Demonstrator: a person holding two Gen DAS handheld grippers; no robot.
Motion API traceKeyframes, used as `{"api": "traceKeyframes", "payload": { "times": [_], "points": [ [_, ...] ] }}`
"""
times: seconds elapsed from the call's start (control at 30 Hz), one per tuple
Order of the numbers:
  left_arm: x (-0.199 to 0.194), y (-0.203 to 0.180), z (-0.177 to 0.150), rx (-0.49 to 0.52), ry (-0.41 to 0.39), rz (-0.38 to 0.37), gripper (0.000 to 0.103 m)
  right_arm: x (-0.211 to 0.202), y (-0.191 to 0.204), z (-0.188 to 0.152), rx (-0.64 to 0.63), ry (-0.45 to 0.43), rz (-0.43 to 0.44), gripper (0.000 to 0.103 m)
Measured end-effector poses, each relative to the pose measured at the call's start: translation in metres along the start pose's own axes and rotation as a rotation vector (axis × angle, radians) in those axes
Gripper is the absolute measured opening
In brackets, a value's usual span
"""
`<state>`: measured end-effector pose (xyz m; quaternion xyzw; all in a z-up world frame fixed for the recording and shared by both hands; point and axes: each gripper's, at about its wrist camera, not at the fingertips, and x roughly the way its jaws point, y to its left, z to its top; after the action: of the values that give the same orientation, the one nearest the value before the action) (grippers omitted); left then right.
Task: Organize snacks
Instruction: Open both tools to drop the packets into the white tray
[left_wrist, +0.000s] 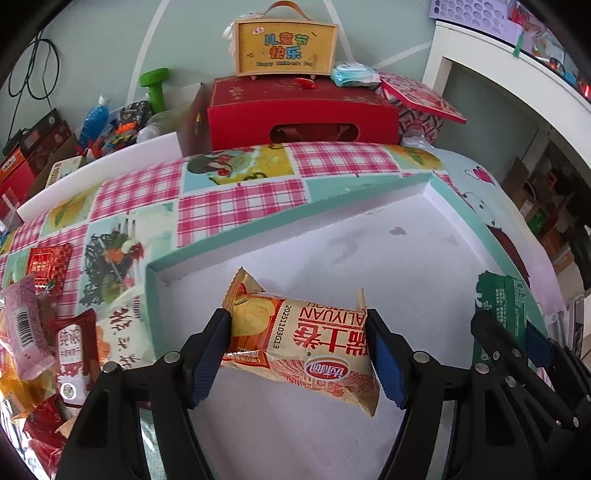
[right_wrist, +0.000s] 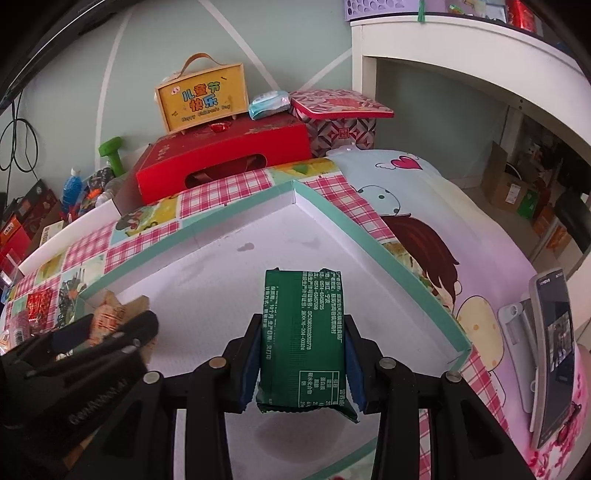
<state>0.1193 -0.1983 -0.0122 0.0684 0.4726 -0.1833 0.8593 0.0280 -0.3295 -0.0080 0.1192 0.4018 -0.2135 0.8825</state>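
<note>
My left gripper (left_wrist: 297, 325) is shut on a beige and orange snack packet (left_wrist: 303, 343), held crosswise over the white floor of a shallow teal-rimmed box (left_wrist: 236, 240). My right gripper (right_wrist: 301, 339) is shut on a green snack packet (right_wrist: 303, 332), held lengthwise over the same box (right_wrist: 229, 225). The right gripper and its green packet (left_wrist: 502, 306) show at the right of the left wrist view. The left gripper and its packet (right_wrist: 110, 314) show at the left of the right wrist view.
Several loose snack packets (left_wrist: 70, 347) lie on the checked tablecloth (left_wrist: 236, 195) left of the box. A red gift box (left_wrist: 303, 110) with a yellow case (left_wrist: 286, 46) on top stands behind. A phone on a stand (right_wrist: 550, 350) is at the right. A white shelf (right_wrist: 461, 48) rises at the far right.
</note>
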Motion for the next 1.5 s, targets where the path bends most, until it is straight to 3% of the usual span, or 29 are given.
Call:
{"api": "traceKeyframes", "payload": {
  "times": [0.1,0.27,0.43,0.6,0.7,0.77,0.8,0.83,1.1,1.27,1.33,1.5],
  "points": [
    [0.006,-0.003,-0.004,0.03,-0.006,0.036,0.074,0.001,0.001,0.0,-0.005,0.004,-0.005,0.043],
    [0.005,-0.001,-0.006,0.054,-0.006,0.034,0.074,0.001,0.001,0.001,-0.012,0.01,-0.006,0.043],
    [0.006,0.015,-0.009,0.103,-0.004,0.102,0.074,0.001,0.004,0.0,-0.021,0.015,-0.003,0.042],
    [0.004,0.041,-0.005,0.008,0.012,0.051,0.075,0.003,0.009,-0.001,-0.04,0.021,0.001,0.042],
    [0.002,0.041,-0.003,0.002,0.023,0.034,0.078,0.003,0.01,0.0,-0.045,0.02,-0.001,0.043],
    [-0.001,0.037,-0.003,0.007,0.024,0.026,0.084,0.001,0.012,0.001,-0.062,0.023,-0.004,0.05],
    [-0.003,0.035,-0.001,0.003,0.022,0.022,0.086,0.0,0.014,0.001,-0.073,0.021,-0.01,0.061],
    [-0.005,0.034,0.0,-0.003,0.022,0.022,0.09,-0.002,0.015,0.002,-0.078,0.016,-0.012,0.065],
    [-0.022,0.028,0.004,-0.014,0.034,0.027,0.093,-0.013,0.018,0.005,-0.099,0.013,-0.022,0.067],
    [-0.029,0.032,0.005,-0.032,0.043,0.033,0.097,-0.014,0.015,0.005,-0.089,0.029,-0.043,0.078],
    [-0.034,0.033,0.005,-0.037,0.037,0.028,0.102,-0.014,0.012,0.005,-0.076,0.037,-0.042,0.078],
    [-0.043,0.034,0.006,-0.035,0.032,0.063,0.103,-0.013,0.01,0.004,-0.066,0.053,-0.049,0.078]
  ]
}}
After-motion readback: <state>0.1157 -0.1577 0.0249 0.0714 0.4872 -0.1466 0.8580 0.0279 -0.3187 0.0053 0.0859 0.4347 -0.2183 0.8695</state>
